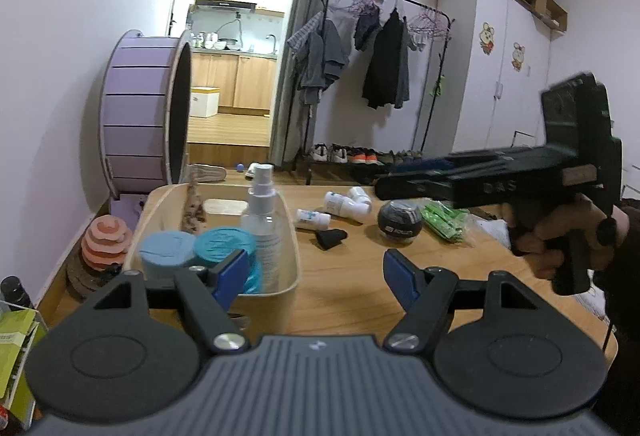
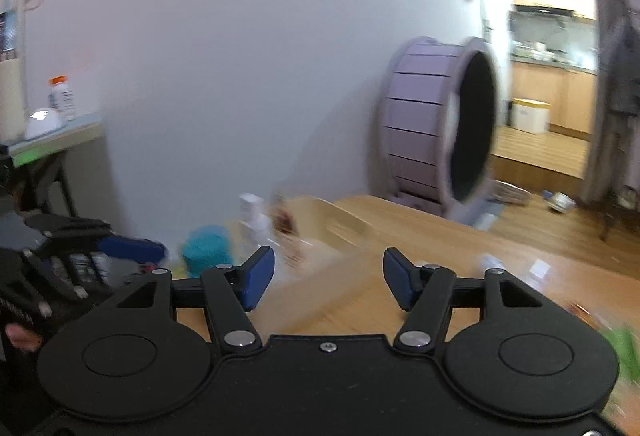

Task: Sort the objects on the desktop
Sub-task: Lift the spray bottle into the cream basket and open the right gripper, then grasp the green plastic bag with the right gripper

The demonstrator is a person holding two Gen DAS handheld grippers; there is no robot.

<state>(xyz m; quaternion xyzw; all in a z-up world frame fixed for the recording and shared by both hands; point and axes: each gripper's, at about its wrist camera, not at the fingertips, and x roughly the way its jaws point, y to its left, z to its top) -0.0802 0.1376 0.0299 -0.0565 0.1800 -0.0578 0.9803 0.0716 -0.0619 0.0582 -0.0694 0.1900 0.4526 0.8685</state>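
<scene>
A wooden surface (image 1: 352,276) fills the middle of the left wrist frame, with a bare stretch of wood at centre between the tray (image 1: 288,282) at left and the loose items beyond. In the tray stand one spray bottle (image 1: 265,220) and two teal round tins (image 1: 226,242), close together. On the open wood lie three small white bottles (image 1: 340,206), one black ball (image 1: 399,222), one black cap (image 1: 330,238) and green packets (image 1: 446,220). The left gripper (image 1: 316,276) hovers low, jaws released and empty. The right gripper (image 2: 329,278), held by a hand (image 1: 560,232) at right, points leftward, jaws parted and empty.
</scene>
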